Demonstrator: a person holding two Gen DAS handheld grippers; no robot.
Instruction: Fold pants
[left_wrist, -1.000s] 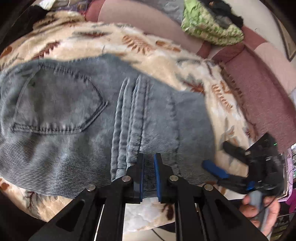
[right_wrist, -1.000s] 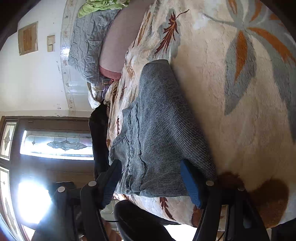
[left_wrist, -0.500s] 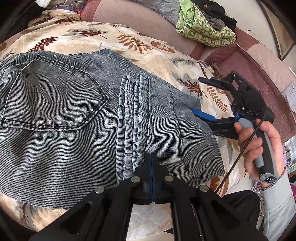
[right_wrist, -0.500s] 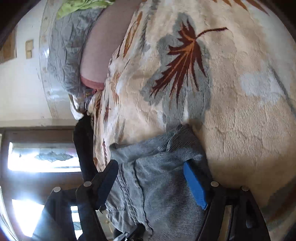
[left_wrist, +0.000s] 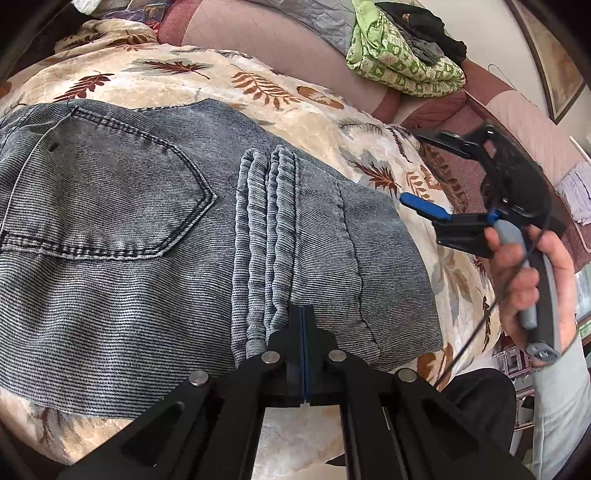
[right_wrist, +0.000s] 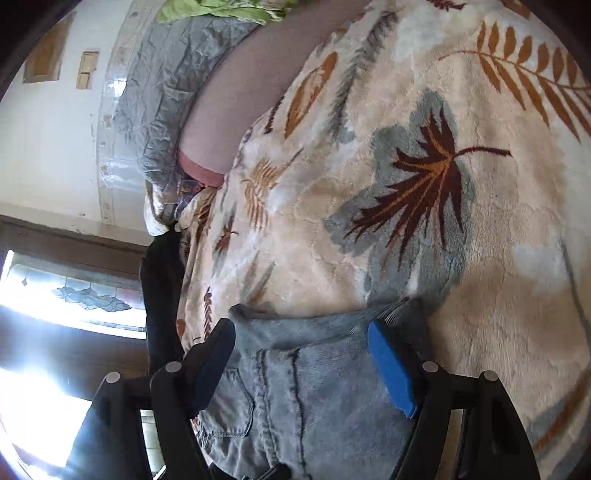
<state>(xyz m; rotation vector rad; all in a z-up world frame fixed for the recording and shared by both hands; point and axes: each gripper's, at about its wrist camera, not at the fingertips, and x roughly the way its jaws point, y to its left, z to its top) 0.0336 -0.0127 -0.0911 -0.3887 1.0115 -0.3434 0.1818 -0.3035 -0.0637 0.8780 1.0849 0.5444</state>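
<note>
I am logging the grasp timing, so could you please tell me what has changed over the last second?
The left gripper, open a second ago, has closed at the near edge of the jeans beside the bunched folds. The right gripper lifted up and away from the jeans' right edge and stays open. The jeans themselves remain spread on the leaf-print blanket, pocket side up.

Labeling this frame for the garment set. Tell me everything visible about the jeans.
The jeans are grey-blue washed denim, lying flat, folded, on a leaf-print fleece blanket. A back pocket with double stitching faces up. Several stacked ribbed folded edges run across the middle. The left hand-held gripper, jaws together, sits at the near end of those folds; whether it pinches cloth is unclear. The right hand-held gripper is open above the denim's edge.
</note>
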